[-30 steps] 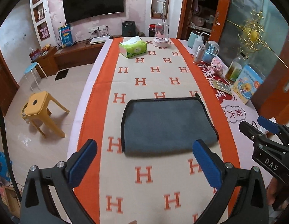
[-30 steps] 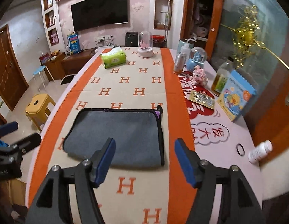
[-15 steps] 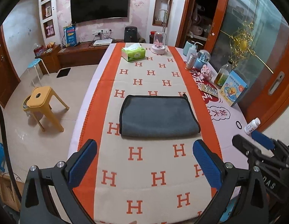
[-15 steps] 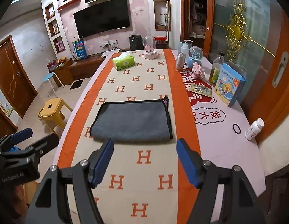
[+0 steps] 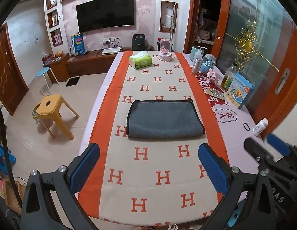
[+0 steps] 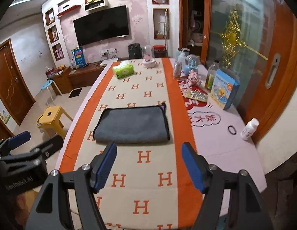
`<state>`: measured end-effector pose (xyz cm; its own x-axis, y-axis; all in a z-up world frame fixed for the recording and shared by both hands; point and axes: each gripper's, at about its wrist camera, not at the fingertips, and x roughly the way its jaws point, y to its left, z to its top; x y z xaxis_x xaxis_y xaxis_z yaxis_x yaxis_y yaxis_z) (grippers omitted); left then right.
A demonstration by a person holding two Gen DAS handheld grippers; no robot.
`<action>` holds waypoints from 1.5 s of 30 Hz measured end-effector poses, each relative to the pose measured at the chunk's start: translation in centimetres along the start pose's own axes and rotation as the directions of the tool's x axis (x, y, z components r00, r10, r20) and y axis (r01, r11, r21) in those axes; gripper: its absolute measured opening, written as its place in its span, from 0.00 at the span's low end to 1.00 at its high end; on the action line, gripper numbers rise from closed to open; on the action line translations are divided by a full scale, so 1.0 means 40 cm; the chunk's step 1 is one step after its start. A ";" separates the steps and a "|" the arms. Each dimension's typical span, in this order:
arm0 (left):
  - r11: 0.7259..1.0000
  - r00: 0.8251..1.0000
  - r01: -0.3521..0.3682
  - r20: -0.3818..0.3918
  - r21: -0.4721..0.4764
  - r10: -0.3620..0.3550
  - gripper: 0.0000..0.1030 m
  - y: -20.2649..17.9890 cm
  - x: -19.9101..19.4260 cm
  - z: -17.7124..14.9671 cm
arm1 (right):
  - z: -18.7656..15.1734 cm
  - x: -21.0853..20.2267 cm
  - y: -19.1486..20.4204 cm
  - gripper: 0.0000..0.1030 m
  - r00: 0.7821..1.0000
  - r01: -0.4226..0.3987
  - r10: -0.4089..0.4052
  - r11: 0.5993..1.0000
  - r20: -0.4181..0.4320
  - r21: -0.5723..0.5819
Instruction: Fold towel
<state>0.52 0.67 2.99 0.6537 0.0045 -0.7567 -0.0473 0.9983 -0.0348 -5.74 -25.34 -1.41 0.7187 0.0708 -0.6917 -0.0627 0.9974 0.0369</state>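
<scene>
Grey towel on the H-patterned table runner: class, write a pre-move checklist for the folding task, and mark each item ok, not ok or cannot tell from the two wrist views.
1. Grey towel with black trim lies flat on the orange-bordered H-patterned runner: ok.
2. Towel already folded in half, rounded fold at near edge: ok.
3. Left gripper jaws apart, holding nothing: ok.
4. Right gripper jaws apart, holding nothing: ok.
5. Nothing resting on the towel: ok.
6. Layers' edges aligned at far side: cannot tell.

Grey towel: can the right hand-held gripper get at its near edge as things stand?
Probably yes. The right hand-held gripper is open and points at the folded grey towel, with only bare H-patterned table runner between them. The left hand-held gripper sits off to the side.
</scene>
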 end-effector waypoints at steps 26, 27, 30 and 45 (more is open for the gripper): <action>1.000 1.000 -0.018 -0.013 -0.020 0.018 0.99 -0.006 0.006 -0.015 | -0.011 -0.006 0.003 0.68 1.000 -0.004 0.004 1.000 -0.002 -0.012; 1.000 1.000 -0.017 -0.013 -0.021 0.017 0.99 -0.008 0.007 -0.016 | -0.011 -0.005 0.003 0.68 1.000 -0.004 0.004 1.000 -0.003 -0.012; 1.000 1.000 -0.018 -0.013 -0.022 0.018 0.99 -0.003 0.006 -0.011 | -0.011 -0.006 0.003 0.68 1.000 -0.002 0.002 1.000 -0.001 -0.014; 1.000 1.000 -0.018 -0.018 -0.018 0.017 0.99 0.002 0.006 -0.006 | -0.003 0.004 0.000 0.68 1.000 -0.003 0.003 1.000 -0.009 -0.009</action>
<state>0.48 0.74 2.65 0.6395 0.0208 -0.7685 -0.0727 0.9968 -0.0335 -5.71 -25.32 -1.59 0.7121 0.0731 -0.6983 -0.0710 0.9970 0.0320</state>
